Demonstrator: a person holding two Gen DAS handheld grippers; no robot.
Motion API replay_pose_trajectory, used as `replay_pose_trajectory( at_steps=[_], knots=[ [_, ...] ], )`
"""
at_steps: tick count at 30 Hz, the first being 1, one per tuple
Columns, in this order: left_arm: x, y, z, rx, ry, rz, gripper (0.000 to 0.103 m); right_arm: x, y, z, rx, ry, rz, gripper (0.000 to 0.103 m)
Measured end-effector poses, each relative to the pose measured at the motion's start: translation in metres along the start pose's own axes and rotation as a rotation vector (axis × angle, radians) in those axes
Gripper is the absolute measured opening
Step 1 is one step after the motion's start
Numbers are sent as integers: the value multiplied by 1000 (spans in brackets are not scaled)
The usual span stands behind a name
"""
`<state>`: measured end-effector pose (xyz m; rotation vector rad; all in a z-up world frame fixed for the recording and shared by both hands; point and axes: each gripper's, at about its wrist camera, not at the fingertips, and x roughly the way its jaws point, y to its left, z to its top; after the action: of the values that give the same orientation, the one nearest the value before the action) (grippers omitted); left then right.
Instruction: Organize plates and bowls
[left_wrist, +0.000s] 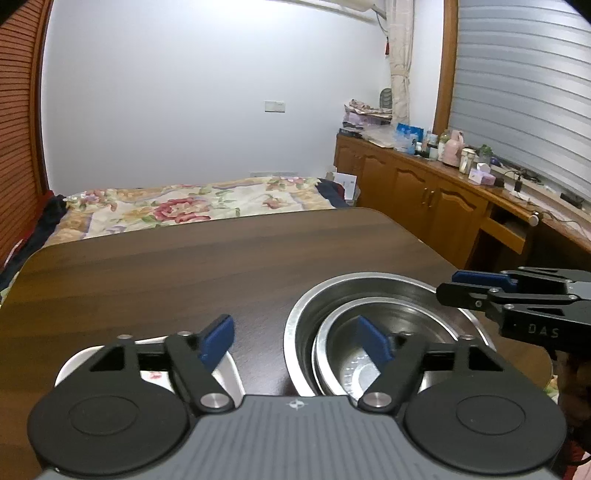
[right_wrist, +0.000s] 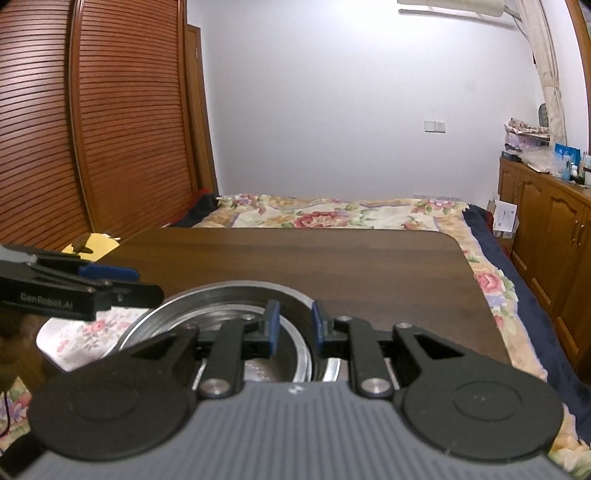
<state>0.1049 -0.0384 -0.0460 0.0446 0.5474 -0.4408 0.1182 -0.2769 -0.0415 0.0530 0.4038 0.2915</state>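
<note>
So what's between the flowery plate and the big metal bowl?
In the left wrist view, just bare brown table separates the flowery plate from the big metal bowl; the open left gripper hangs above that gap.

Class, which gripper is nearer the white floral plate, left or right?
Left. The left gripper hangs open just above the white floral plate; the right gripper sits over the nested steel bowls beside it.

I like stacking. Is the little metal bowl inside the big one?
Inside. The small metal bowl sits nested within the big metal bowl, its rim below the bigger rim.
</note>
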Motion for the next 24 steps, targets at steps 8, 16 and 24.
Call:
replay_pose_trajectory(
  at_steps=[8,16,24],
  knots=[
    [1,0,-5,-5,-14,24,97,0,3,-4,4,-17,-15,62],
    [2,-8,-13,4,-36,52,97,5,-3,-14,46,-42,-18,93],
    [6,-4,-17,-17,-22,45,96,14,-6,-28,51,-41,-50,93]
  ],
)
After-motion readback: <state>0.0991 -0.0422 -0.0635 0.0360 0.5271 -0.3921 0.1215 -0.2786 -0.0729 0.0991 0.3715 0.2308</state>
